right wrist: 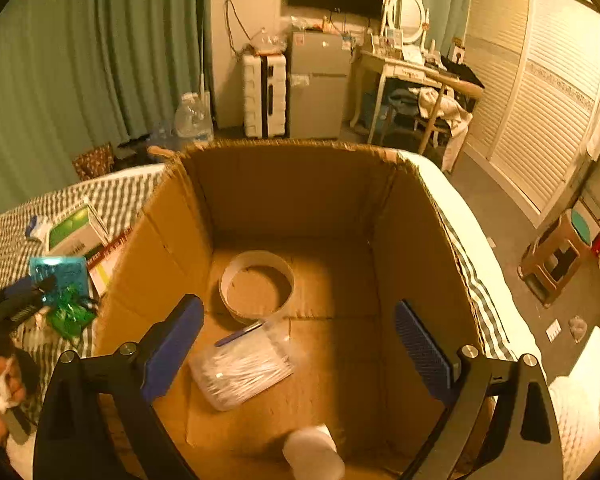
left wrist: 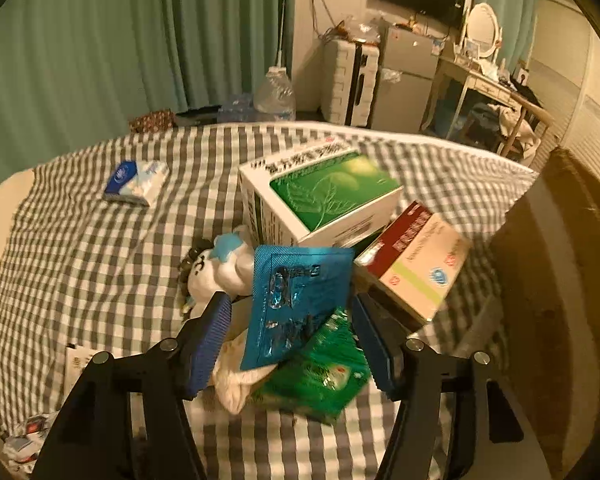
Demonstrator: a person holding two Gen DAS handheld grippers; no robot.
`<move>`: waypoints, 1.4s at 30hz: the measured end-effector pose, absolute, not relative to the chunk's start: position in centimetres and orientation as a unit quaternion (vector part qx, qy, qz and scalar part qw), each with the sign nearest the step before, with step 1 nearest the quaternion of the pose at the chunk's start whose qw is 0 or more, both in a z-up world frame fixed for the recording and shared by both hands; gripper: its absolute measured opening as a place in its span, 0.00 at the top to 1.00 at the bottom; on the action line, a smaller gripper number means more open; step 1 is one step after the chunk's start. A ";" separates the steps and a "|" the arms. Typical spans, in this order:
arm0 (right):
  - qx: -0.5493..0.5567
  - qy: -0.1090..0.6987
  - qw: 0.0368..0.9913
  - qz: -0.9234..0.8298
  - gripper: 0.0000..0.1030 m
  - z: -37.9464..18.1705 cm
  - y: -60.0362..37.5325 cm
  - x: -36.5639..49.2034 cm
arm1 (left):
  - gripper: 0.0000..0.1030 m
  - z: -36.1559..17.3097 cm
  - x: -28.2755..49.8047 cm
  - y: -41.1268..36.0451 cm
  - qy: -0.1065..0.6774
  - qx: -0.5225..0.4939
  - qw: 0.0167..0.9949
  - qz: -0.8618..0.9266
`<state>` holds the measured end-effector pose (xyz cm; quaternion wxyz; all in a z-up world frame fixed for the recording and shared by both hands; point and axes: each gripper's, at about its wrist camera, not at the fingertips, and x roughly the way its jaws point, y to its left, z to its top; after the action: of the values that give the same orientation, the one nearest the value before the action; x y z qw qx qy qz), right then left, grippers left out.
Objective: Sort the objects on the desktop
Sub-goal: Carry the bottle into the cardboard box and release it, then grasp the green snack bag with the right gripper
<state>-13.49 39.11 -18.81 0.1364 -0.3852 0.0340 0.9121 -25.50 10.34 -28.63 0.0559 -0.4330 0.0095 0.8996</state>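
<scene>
Our left claw [left wrist: 292, 336] stands apart around the blue packet [left wrist: 296, 300] on the bed [left wrist: 100, 248]; we should close squarely on it alone. Our right claw [right wrist: 300, 344] hangs apart, empty, over the cardboard box [right wrist: 416, 240].

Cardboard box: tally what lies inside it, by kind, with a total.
Inside the cardboard box, right wrist view:
Tape roll: 1
Bag of cotton swabs: 1
White cup: 1
Total: 3
</scene>
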 end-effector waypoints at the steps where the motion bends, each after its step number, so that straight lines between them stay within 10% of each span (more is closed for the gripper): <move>1: -0.381 0.038 0.137 0.913 0.06 -18.7 39.2 -13.6 | 0.37 -29.0 -25.7 10.4 0.011 -0.436 0.055 0.898; 5: -0.371 0.062 0.136 0.917 0.06 -18.3 39.0 -14.0 | 0.37 -30.2 -26.0 10.8 0.019 -0.451 0.063 0.890; 9: -0.369 0.061 0.134 0.918 0.06 -18.1 38.6 -14.0 | 0.82 -30.2 -25.5 11.4 0.033 -0.447 0.073 0.891; 12: -0.316 0.080 0.132 0.936 0.06 -16.0 38.1 -12.7 | 0.94 -28.7 -24.0 12.4 0.050 -0.418 0.092 0.902; 19: -0.212 0.194 0.052 0.956 0.06 -10.6 36.3 -9.3 | 0.94 -22.4 -20.3 11.6 0.031 -0.359 0.098 0.928; 42: -0.284 0.037 -0.058 0.956 0.06 -13.8 18.3 -14.8 | 0.94 -6.9 -13.4 -5.0 0.010 -0.226 0.017 0.974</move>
<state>-14.77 18.26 -13.85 -0.0578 -0.2837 0.0367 0.9565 -13.37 -4.97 -6.90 0.0173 -0.2259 0.0099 0.9740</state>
